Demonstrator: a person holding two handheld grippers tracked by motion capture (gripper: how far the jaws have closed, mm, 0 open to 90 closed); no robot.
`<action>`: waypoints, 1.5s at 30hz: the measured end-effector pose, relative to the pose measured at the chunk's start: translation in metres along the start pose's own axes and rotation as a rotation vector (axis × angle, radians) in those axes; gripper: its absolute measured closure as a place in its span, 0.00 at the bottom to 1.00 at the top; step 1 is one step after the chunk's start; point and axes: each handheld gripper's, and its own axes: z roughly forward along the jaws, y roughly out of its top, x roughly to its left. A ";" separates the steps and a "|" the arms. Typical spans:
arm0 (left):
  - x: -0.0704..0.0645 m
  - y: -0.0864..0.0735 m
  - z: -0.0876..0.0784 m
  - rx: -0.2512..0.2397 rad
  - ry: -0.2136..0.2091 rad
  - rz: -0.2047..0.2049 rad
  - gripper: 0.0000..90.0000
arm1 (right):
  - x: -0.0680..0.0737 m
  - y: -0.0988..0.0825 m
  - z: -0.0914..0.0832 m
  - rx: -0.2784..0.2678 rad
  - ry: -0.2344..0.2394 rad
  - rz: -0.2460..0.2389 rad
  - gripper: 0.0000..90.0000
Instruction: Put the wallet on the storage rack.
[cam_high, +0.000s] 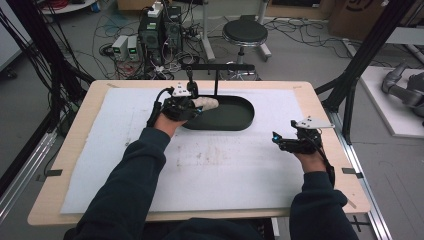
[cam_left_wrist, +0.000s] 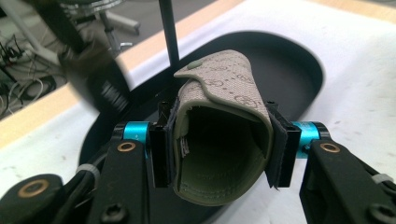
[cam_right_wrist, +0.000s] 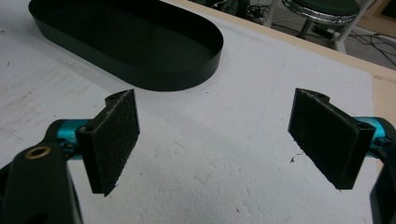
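The left gripper (cam_left_wrist: 219, 149) has its jaws clamped on a beige monogram-patterned soft pouch with an olive lining (cam_left_wrist: 224, 135), pressing its two side walls so the open mouth faces the camera. In the high view the pouch (cam_high: 206, 104) hangs over the nine o'clock end of the black oval tray (cam_high: 235, 117), which sits at about twelve o'clock on the white foam-covered counter (cam_high: 150, 165).

The pouch looks light and pliable: it bows under the squeeze, so it will likely sag or fold once released. The stitched side walls near the rim seem the best hold, since the snap flap would flex.

The right gripper (cam_right_wrist: 219, 140) rests at three o'clock on the counter, jaws spread wide with nothing between them.
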 end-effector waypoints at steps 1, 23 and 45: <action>0.001 -0.002 0.005 0.007 0.001 -0.005 0.60 | -0.001 -0.001 0.000 0.001 -0.001 0.003 0.19; 0.018 -0.008 0.009 0.109 0.008 -0.112 0.64 | -0.003 -0.004 -0.002 0.004 -0.008 0.013 0.19; 0.016 -0.020 0.026 0.151 -0.052 -0.238 0.53 | -0.002 -0.004 0.000 0.011 -0.006 0.007 0.19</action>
